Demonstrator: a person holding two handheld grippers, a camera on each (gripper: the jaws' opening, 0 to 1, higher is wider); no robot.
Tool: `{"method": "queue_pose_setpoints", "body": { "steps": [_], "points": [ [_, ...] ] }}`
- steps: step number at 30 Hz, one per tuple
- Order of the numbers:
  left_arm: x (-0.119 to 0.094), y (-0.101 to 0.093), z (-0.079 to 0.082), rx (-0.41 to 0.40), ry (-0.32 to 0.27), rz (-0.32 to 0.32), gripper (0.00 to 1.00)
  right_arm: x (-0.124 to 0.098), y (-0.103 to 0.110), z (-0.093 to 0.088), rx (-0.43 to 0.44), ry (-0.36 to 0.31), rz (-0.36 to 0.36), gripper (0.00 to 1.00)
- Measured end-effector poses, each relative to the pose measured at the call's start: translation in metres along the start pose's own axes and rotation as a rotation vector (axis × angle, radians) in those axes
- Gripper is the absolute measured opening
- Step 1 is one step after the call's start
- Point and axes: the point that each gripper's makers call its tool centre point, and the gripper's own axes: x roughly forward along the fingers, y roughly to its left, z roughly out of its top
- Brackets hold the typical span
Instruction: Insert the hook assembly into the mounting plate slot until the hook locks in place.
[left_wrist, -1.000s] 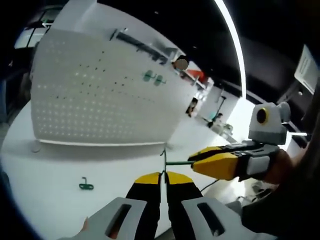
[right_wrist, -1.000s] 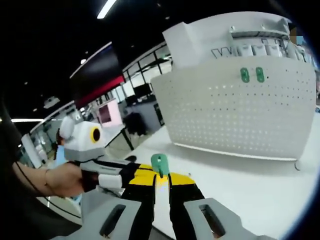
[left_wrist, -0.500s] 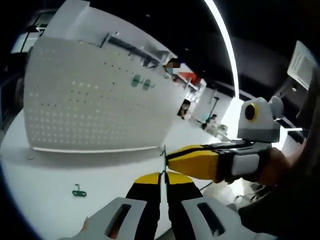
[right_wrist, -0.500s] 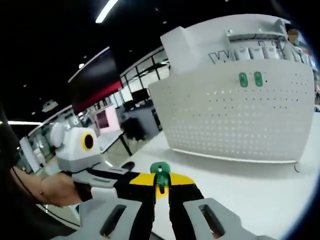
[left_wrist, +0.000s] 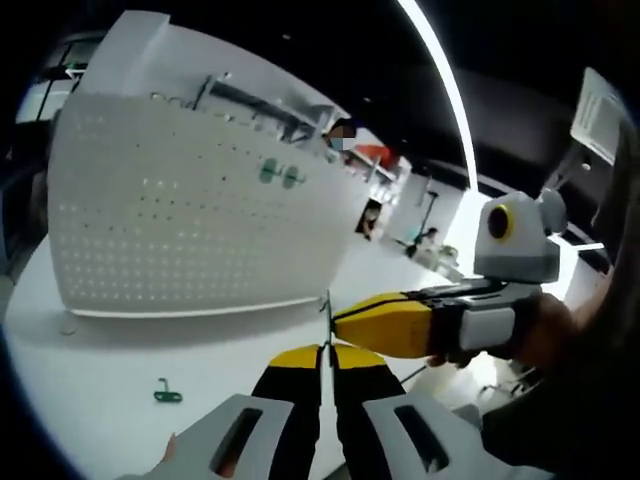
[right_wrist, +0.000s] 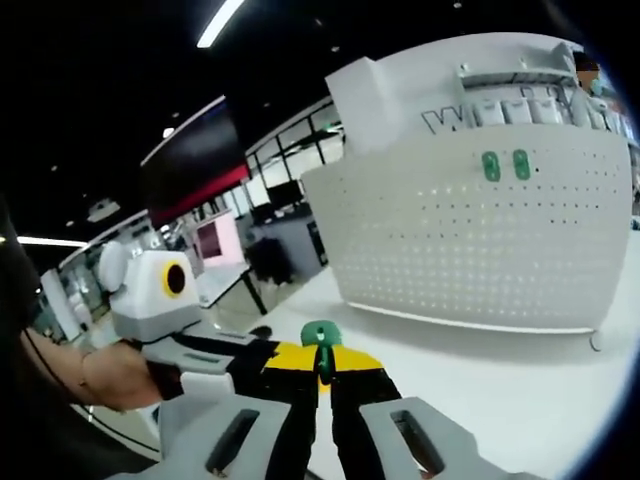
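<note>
My left gripper (left_wrist: 326, 350) is shut on a thin green wire hook (left_wrist: 326, 318) that stands up from its yellow tips. The right gripper (left_wrist: 342, 322) reaches in from the right, its yellow tips meeting that hook. In the right gripper view, my right gripper (right_wrist: 320, 354) is shut on a small green mounting plate (right_wrist: 318, 334), and the left gripper (right_wrist: 268, 354) comes in from the left, touching it. How the hook sits in the plate is hidden by the jaws.
A white perforated board (left_wrist: 190, 220) stands on the white table (left_wrist: 110, 350), with two green pieces (left_wrist: 278, 175) fixed near its top; the same green pieces (right_wrist: 505, 165) show in the right gripper view. A loose green hook (left_wrist: 167, 393) lies on the table at the left. A person's hand (right_wrist: 110, 375) holds the left gripper.
The right gripper has slid left until its tips reach the hook in my left gripper. The green plate now sits lower between the right jaws. Both views have shifted slightly.
</note>
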Motion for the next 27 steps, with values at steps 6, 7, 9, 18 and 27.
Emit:
{"method": "queue_pose_setpoints", "body": {
  "steps": [6, 7, 9, 18, 27],
  "points": [
    [-0.003, -0.001, 0.004, 0.031, -0.033, 0.007, 0.04, -0.001, 0.002, 0.004, -0.013, -0.01, -0.001, 0.0],
    [-0.003, -0.001, 0.005, 0.032, -0.037, 0.007, 0.04, -0.001, 0.003, 0.005, -0.018, -0.01, 0.001, 0.0],
    [-0.003, 0.0, 0.005, 0.027, -0.042, 0.008, 0.04, 0.0, 0.003, 0.005, -0.024, -0.006, 0.003, 0.0],
    [-0.007, -0.002, -0.005, 0.06, 0.022, -0.026, 0.13, 0.001, 0.009, -0.003, -0.047, 0.029, 0.025, 0.0],
    [-0.016, -0.006, -0.011, 0.047, 0.041, -0.041, 0.4, 0.001, 0.005, -0.003, -0.042, 0.03, 0.02, 0.0]
  ]
}}
